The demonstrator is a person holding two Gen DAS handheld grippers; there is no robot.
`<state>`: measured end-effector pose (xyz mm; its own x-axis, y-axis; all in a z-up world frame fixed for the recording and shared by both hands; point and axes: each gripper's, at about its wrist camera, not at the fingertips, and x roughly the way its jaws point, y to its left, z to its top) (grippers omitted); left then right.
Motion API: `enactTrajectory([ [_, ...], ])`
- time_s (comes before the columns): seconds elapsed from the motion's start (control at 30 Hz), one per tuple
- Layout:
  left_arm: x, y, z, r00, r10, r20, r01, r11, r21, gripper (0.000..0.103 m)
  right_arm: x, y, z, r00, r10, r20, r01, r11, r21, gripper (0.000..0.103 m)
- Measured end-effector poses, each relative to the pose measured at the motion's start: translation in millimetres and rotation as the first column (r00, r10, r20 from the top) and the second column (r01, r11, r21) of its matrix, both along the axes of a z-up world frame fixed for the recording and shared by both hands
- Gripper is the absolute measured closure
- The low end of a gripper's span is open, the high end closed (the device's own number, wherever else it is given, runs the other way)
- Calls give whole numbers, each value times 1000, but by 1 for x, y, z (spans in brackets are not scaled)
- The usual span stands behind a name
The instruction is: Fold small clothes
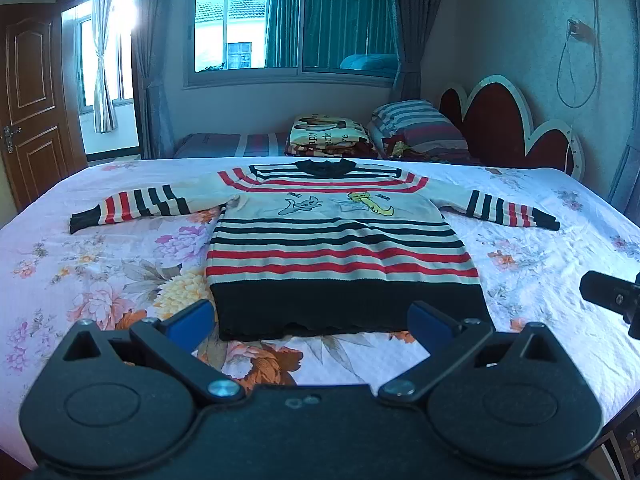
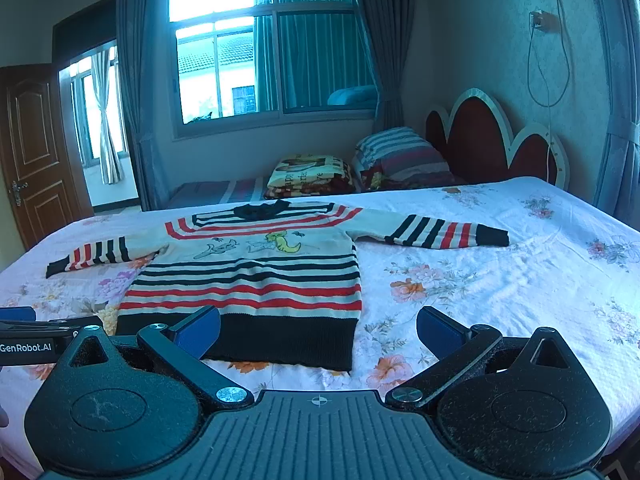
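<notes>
A small striped sweater (image 1: 336,236) in cream, red and black lies flat on the bed, front up, both sleeves spread out sideways, black hem nearest me. It also shows in the right wrist view (image 2: 256,276). My left gripper (image 1: 312,326) is open and empty, its blue pads either side of the hem, just short of it. My right gripper (image 2: 318,332) is open and empty, near the hem's right corner. Each gripper's body shows at the edge of the other's view: the right one (image 1: 612,298), the left one (image 2: 24,340).
The bed has a floral sheet (image 1: 100,272). Folded blankets (image 1: 332,136) and striped pillows (image 1: 416,124) lie beyond it by the red headboard (image 1: 492,120). A window, curtains and a wooden door (image 1: 28,108) are behind.
</notes>
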<state>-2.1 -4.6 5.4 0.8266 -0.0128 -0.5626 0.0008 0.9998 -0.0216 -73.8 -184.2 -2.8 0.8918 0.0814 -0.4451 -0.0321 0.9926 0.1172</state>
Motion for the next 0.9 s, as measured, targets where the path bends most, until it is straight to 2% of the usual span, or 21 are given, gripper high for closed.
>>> enactTrajectory([
  [0.9, -1, 1, -2, 1000, -4, 1, 4, 1000, 15, 1, 1, 2, -1, 1000, 5, -2, -5, 1000, 3, 0],
])
